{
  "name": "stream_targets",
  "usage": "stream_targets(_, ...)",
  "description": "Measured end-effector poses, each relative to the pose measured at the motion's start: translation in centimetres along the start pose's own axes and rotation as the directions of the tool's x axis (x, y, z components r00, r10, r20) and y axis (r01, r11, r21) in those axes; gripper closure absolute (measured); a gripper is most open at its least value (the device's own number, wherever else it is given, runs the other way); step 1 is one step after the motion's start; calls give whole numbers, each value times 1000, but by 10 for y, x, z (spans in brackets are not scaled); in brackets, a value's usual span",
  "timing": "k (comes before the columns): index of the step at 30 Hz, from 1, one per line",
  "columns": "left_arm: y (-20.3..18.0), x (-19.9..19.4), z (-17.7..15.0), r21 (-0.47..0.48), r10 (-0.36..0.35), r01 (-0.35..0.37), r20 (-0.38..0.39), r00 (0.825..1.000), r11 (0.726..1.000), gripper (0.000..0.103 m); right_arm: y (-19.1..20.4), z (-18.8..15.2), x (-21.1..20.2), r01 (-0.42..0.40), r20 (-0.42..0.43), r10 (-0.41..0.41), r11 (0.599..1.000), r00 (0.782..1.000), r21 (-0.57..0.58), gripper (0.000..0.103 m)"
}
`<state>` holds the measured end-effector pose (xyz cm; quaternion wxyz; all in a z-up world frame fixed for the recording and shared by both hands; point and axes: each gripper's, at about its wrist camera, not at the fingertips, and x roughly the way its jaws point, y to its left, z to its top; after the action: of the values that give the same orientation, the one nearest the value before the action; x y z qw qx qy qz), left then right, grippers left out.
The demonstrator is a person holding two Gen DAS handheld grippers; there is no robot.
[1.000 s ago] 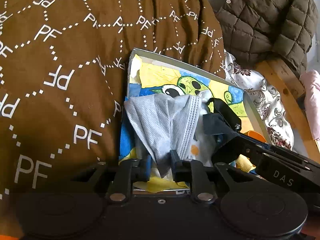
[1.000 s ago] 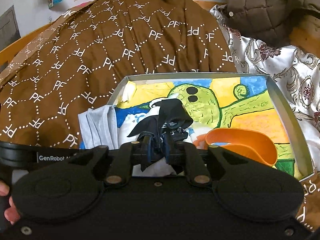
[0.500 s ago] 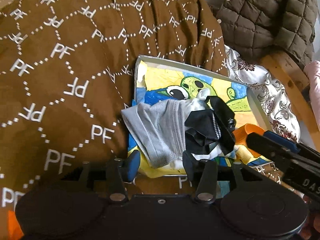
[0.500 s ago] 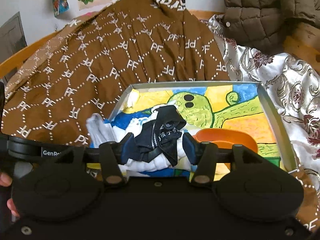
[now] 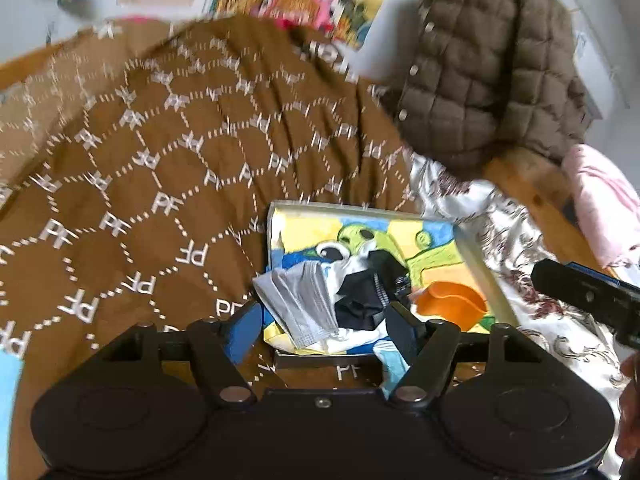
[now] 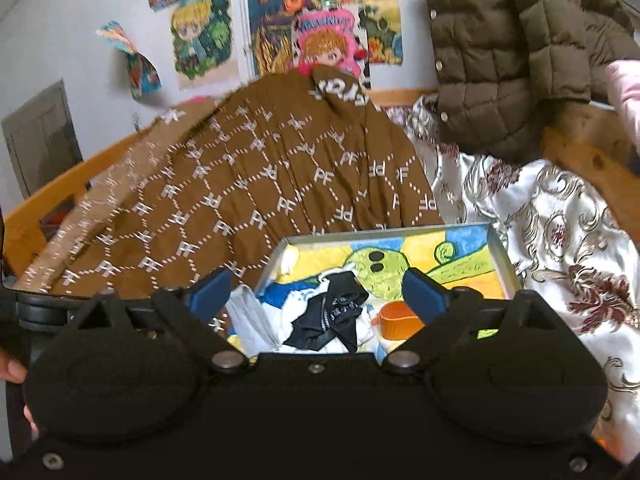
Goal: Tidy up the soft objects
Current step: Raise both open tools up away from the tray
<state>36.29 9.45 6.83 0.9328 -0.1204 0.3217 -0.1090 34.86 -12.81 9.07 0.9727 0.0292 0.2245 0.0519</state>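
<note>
The left claw (image 5: 322, 330) stands wide and empty, its jaws having just been opening, above the grey cloth (image 5: 298, 300) lying at the tray's (image 5: 486, 276) left edge. The right claw (image 6: 316, 292), likewise just opened wide and empty, hangs over the black cloth (image 6: 336, 316) in the tray, left of the orange bowl (image 6: 400, 318).

My left wrist camera looks forward and down from the tray's (image 5: 486, 276) near-left corner; my right wrist camera faces it squarely from the near edge, similarly close. Both share the tray, brown quilt (image 6: 256, 184) and quilted jacket (image 5: 488, 60) — the right view shows more of the postered wall (image 6: 72, 20).
</note>
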Motion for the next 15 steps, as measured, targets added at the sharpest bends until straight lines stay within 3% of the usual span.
stream_targets(5,-5,-50,-18,-11,3,-3,87,996,1000,25,-1,7,-46,-23,48,23,1000,999,-4,1)
stream_targets(15,-30,-132,-44,-3,-34,36,226,974,999,18,17,2,-141,-92,128,95,995,987,-22,1)
